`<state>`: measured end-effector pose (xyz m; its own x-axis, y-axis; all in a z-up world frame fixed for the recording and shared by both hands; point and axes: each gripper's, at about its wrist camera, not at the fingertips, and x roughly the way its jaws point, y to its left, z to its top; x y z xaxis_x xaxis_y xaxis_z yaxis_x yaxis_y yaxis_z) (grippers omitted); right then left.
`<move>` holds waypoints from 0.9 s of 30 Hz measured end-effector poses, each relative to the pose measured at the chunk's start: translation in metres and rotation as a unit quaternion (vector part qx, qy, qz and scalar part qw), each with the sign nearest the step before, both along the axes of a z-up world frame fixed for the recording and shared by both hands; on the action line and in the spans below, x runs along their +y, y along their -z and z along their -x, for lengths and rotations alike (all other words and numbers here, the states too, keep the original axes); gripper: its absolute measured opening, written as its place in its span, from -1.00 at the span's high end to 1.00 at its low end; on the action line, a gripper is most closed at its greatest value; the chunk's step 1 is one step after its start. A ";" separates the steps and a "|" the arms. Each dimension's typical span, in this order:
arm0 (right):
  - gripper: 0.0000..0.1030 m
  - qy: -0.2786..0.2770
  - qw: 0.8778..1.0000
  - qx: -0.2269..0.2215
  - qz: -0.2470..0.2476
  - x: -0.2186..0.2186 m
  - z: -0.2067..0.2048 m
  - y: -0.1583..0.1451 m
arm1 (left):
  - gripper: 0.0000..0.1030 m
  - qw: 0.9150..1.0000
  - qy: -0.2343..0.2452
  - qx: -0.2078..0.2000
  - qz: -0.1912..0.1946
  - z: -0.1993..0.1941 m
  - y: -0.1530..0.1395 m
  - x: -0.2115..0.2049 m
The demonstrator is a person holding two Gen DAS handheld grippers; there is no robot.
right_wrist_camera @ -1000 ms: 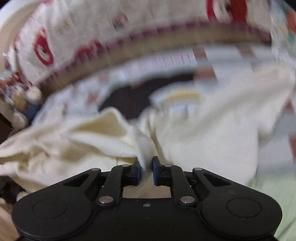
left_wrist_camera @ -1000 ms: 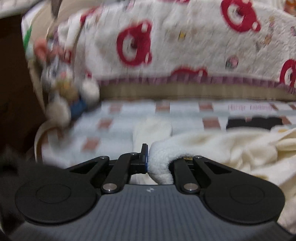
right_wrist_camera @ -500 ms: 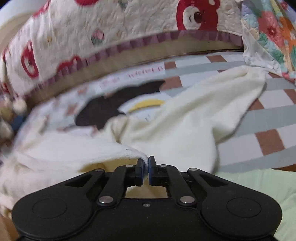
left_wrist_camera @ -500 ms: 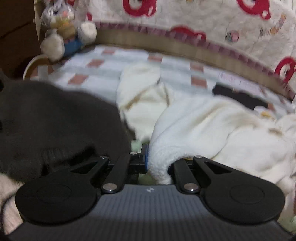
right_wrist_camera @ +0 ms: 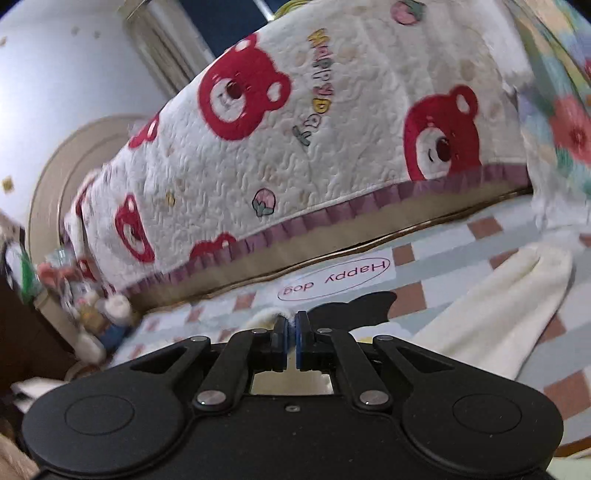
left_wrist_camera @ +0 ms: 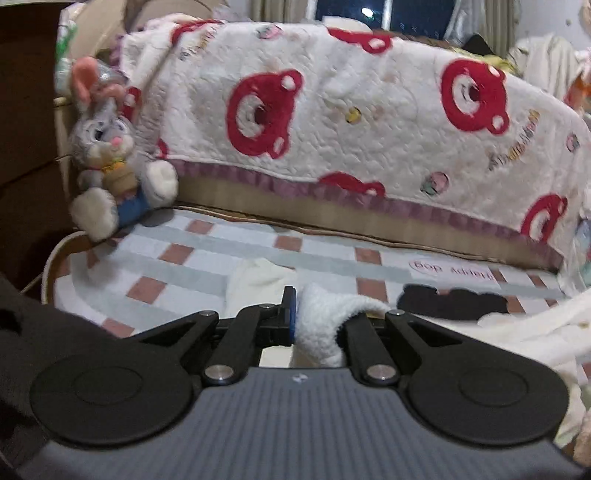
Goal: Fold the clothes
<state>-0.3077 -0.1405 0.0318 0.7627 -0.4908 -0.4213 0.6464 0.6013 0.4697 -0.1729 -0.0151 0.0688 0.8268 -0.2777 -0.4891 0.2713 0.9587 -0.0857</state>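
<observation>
Not much folded yet, honestly. A fluffy edge of the cream fleece garment [left_wrist_camera: 321, 314] is pinched by the left gripper [left_wrist_camera: 317, 314], another edge clamped in the closed right gripper [right_wrist_camera: 291, 341]. It's draped over the checked bedcover [left_wrist_camera: 207, 254] toward its right edge; every fold is still owed.

Soft, even indoor light falls with little shadow or glare on the bear-print quilt [left_wrist_camera: 369, 122], which bows under fisheye distortion and smears with motion blur toward its left end by the plush rabbit [left_wrist_camera: 110, 162], while the window [left_wrist_camera: 384, 14] above it is dark.
</observation>
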 end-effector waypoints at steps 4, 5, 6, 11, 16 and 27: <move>0.94 -0.019 0.999 0.024 0.022 -0.039 -0.032 -0.016 | 0.89 1.000 0.022 -0.009 -0.020 -0.069 -0.025 -0.020; 0.94 -0.024 0.999 0.032 0.026 -0.055 -0.046 -0.023 | 0.89 1.000 0.021 -0.002 -0.019 -0.096 -0.026 -0.027; 0.94 -0.025 0.998 0.041 0.028 -0.071 -0.060 -0.029 | 0.89 1.000 0.020 0.002 -0.025 -0.124 -0.025 -0.035; 0.94 -0.003 0.994 0.101 0.039 -0.182 -0.152 -0.043 | 0.89 0.996 -0.002 -0.027 -0.088 -0.259 -0.003 -0.098; 0.77 0.052 0.985 0.139 0.091 -0.258 -0.224 -0.027 | 0.14 0.997 0.003 0.042 -0.064 -0.366 0.063 -0.152; 0.20 0.006 0.978 0.203 -0.056 -0.246 -0.188 0.119 | 0.07 0.991 0.066 0.115 -0.005 -0.378 0.187 -0.133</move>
<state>-0.1193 -0.3862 -0.0869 0.5159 -0.4319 -0.7398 0.8001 0.5516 0.2359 0.2046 -0.1480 -0.1182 0.6492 -0.3707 -0.6642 0.3693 0.9170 -0.1508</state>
